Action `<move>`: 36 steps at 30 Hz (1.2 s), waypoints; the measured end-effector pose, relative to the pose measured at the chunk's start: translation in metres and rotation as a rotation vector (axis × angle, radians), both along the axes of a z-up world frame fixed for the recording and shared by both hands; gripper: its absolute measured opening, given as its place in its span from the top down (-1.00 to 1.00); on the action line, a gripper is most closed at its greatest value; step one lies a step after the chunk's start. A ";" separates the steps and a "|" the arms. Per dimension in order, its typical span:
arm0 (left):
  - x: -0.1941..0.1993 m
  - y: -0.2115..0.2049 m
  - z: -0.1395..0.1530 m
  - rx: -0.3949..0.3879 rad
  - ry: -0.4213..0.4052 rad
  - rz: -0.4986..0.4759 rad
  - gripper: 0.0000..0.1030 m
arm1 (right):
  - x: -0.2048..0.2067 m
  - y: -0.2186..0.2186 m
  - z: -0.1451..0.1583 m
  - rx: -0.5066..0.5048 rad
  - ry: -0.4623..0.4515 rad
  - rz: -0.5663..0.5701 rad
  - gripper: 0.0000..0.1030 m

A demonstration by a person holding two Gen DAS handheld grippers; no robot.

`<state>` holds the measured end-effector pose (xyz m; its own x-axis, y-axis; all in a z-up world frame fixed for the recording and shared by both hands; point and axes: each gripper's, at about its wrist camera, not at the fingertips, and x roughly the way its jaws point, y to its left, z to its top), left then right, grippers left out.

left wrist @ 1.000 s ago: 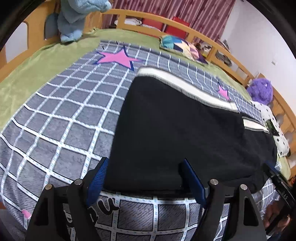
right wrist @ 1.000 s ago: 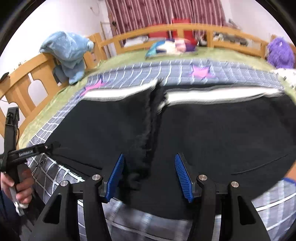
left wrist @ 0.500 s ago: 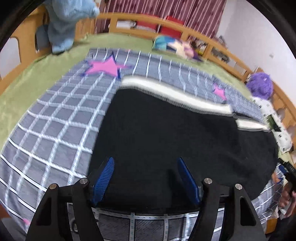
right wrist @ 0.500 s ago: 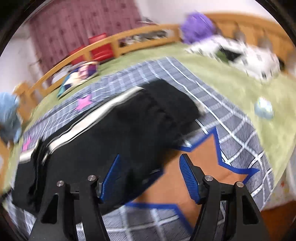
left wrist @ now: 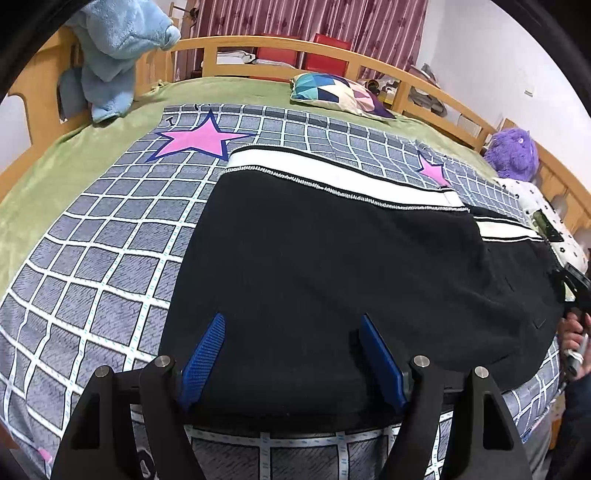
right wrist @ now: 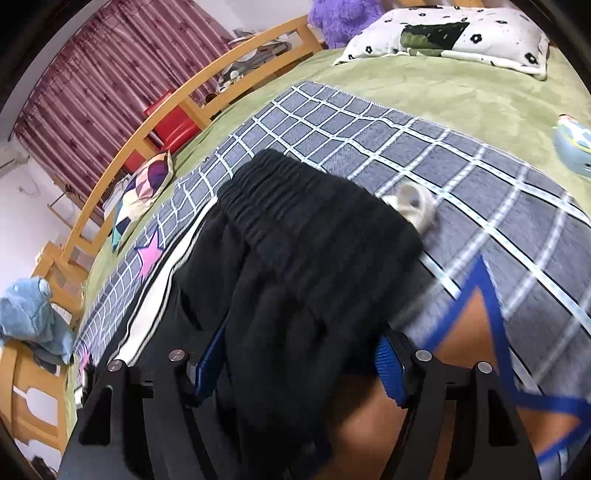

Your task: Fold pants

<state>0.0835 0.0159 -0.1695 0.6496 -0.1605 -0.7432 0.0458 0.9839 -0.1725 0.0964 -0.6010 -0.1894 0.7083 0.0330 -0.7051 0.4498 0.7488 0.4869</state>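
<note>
The black pants [left wrist: 351,258] with a white side stripe [left wrist: 332,173] lie flat across a grey grid blanket [left wrist: 110,236] on the bed. My left gripper [left wrist: 291,354] is open, its blue fingers [left wrist: 203,350] over the near edge of a pant leg. In the right wrist view the elastic waistband [right wrist: 295,206] end of the pants [right wrist: 295,295] lies bunched between the jaws. My right gripper [right wrist: 299,365] is open around that black cloth, with a white drawstring [right wrist: 413,206] beside the waistband.
A wooden bed rail [left wrist: 280,48] runs round the bed. A blue plush [left wrist: 118,48], a patterned cushion [left wrist: 340,96], a purple plush [left wrist: 513,155] and a white flowered pillow [right wrist: 450,33] lie along the edges. The other hand and gripper [left wrist: 576,295] show at the right.
My right gripper swung from the middle of the pants to the waistband end, which now lies between its jaws. My left gripper stayed at the leg's near edge, shifting slightly.
</note>
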 end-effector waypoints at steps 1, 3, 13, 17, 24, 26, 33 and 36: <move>0.002 0.002 0.000 -0.006 -0.002 0.000 -0.43 | 0.003 0.001 0.000 0.010 -0.008 -0.003 -0.49; 0.002 0.005 0.000 -0.025 -0.003 0.006 -0.43 | 0.009 0.000 -0.003 0.022 -0.004 -0.020 -0.47; 0.000 0.018 0.008 -0.086 -0.005 0.007 -0.43 | 0.001 0.039 0.043 -0.235 -0.031 0.007 0.14; -0.002 0.032 0.017 -0.060 -0.025 0.071 -0.43 | 0.000 0.096 0.095 -0.433 -0.087 0.082 0.15; -0.008 0.055 0.012 -0.133 0.020 0.074 -0.43 | 0.006 0.138 0.131 -0.487 -0.079 0.088 0.16; -0.009 0.061 0.006 -0.166 0.044 0.077 -0.43 | 0.008 0.121 0.122 -0.435 -0.044 0.042 0.15; 0.001 0.072 -0.024 -0.330 0.118 0.088 -0.43 | -0.003 0.051 0.049 -0.212 0.204 -0.007 -0.07; 0.004 0.069 -0.028 -0.348 0.092 0.099 -0.40 | -0.029 0.060 0.042 -0.215 0.203 0.052 -0.07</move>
<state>0.0875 0.0850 -0.1980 0.6078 -0.3533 -0.7112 -0.0779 0.8647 -0.4962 0.0679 -0.5412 -0.1476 0.5538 -0.0998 -0.8267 0.4796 0.8498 0.2187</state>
